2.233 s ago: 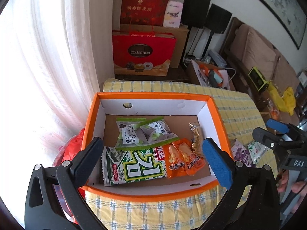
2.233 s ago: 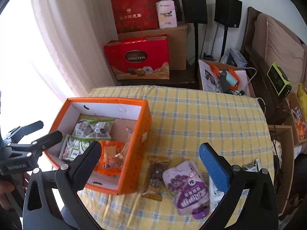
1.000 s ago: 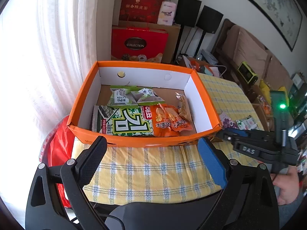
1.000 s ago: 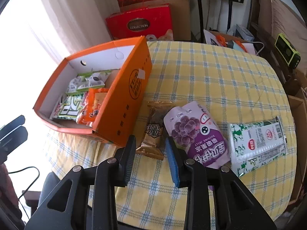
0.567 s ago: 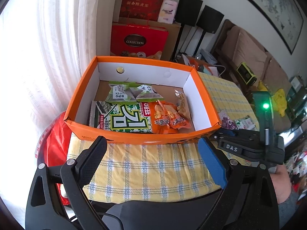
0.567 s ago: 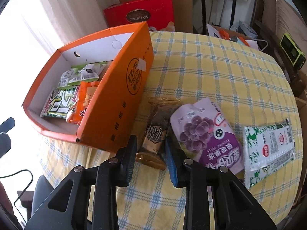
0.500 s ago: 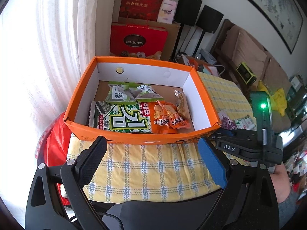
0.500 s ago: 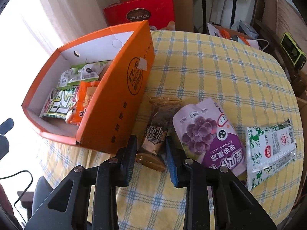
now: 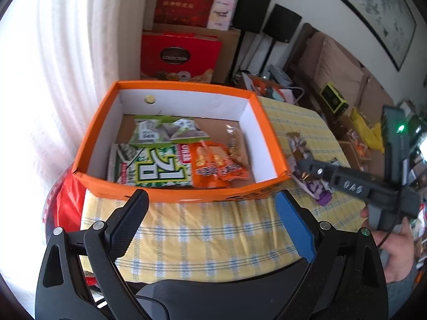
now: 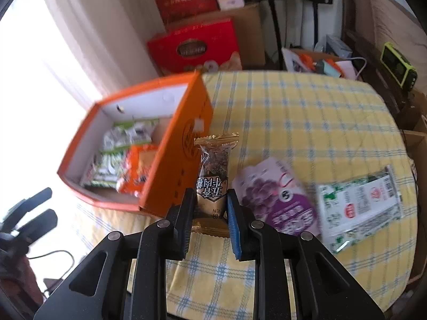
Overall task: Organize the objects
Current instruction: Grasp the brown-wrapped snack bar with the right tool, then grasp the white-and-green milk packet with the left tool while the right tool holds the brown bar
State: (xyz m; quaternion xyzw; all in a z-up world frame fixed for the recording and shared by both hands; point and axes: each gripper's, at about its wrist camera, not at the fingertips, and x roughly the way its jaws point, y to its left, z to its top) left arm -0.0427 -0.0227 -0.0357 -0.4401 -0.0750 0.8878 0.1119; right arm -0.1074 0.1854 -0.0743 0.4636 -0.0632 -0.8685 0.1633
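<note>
A round worktop (image 10: pixel 307 112) covered in a yellow and blue checked cloth carries an open orange cardboard box with white inner walls (image 9: pixel 181 93); the box sits toward the window side of the worktop, beside a white curtain (image 9: pixel 66 53). Inside the box lie two small green and white sachets (image 9: pixel 165 132), a large green and white flat packet (image 9: pixel 152 168), an orange snack packet (image 9: pixel 216 164) and a slim clear wrapper of brownish snack (image 9: pixel 236 146).

The right tool (image 10: pixel 209 210) is closed on the lower end of a gold and brown wrapped snack bar with a clear window (image 10: pixel 213 176); the bar stands upright between the fingers, lifted off the cloth, just beside the box's outer orange wall; this view is blurred. Just right of the bar a purple grape-printed pouch (image 10: pixel 277 200) lies flat on the cloth, and beyond it a green and white flat packet (image 10: pixel 360 202) lies near the worktop's edge.

The left tool (image 9: pixel 210 218) hangs with its fingers spread wide and nothing between them, in front of the box's near wall; one pad is black, the other blue. Behind the worktop stands a red gift box (image 9: pixel 180 56).
</note>
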